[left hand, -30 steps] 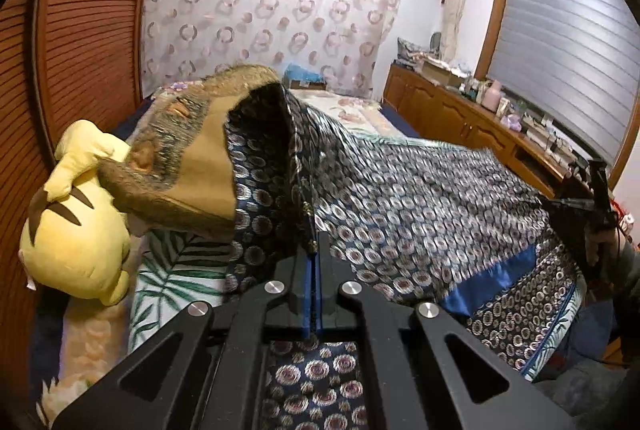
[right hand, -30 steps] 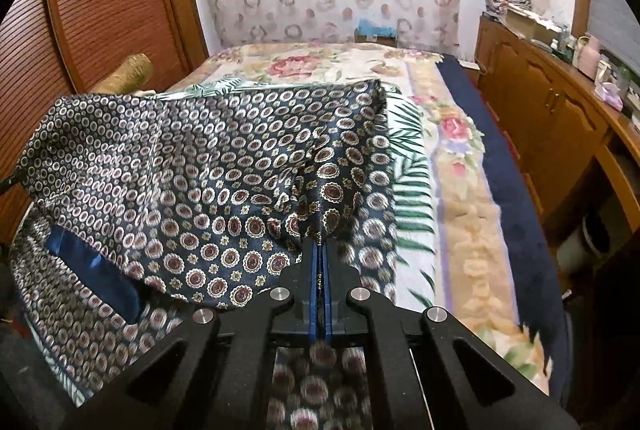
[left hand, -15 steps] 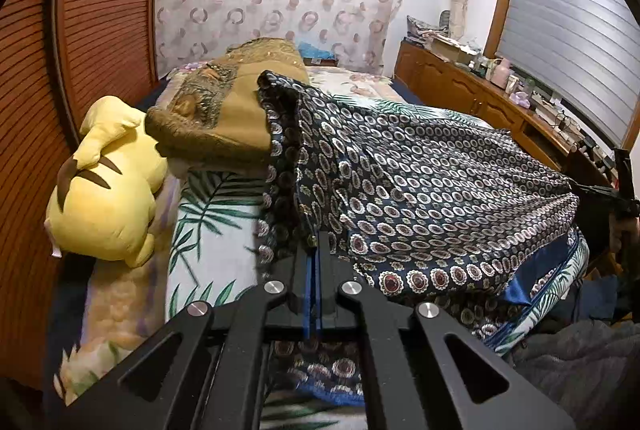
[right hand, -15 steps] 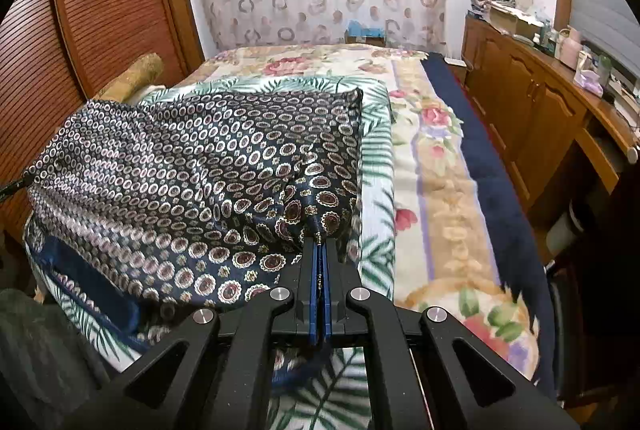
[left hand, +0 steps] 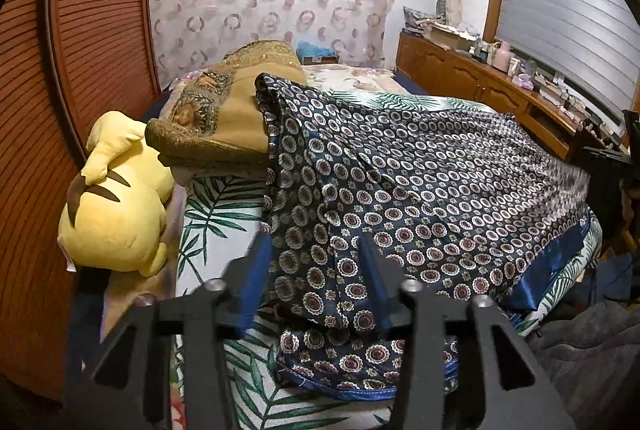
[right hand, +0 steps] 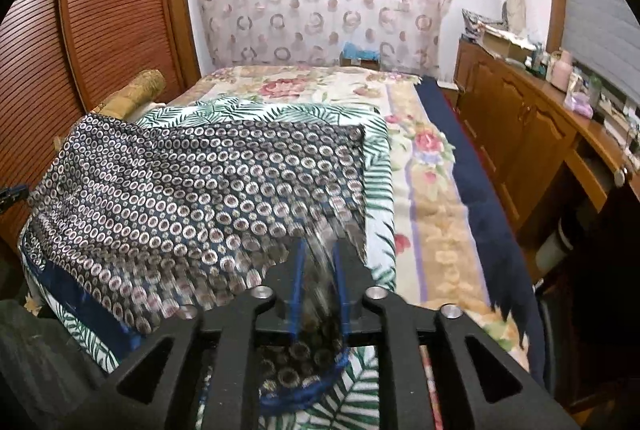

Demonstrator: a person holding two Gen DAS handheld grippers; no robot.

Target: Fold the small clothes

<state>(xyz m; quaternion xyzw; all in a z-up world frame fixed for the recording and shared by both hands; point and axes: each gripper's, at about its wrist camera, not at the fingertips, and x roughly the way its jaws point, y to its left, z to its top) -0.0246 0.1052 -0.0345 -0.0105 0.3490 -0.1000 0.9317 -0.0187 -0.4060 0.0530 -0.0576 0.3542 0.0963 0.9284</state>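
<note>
Left-wrist view: the left gripper stands with its blue-padded fingers spread wide, the navy medallion-print garment lying loose between them and not pinched. The garment lies on the palm-leaf bedsheet, its far left corner lapping against an ochre embroidered bolster — a yellow plush toy lies just beside the bolster, against the louvred wooden wardrobe door. A blue satin band edges the garment near the bed's right side.

Right-wrist view: the right gripper has its fingers parted a little, with a motion-blurred fold of the garment between them; whether they press on it cannot be told. A floral blanket lies to the right, with a wooden sideboard beyond.
</note>
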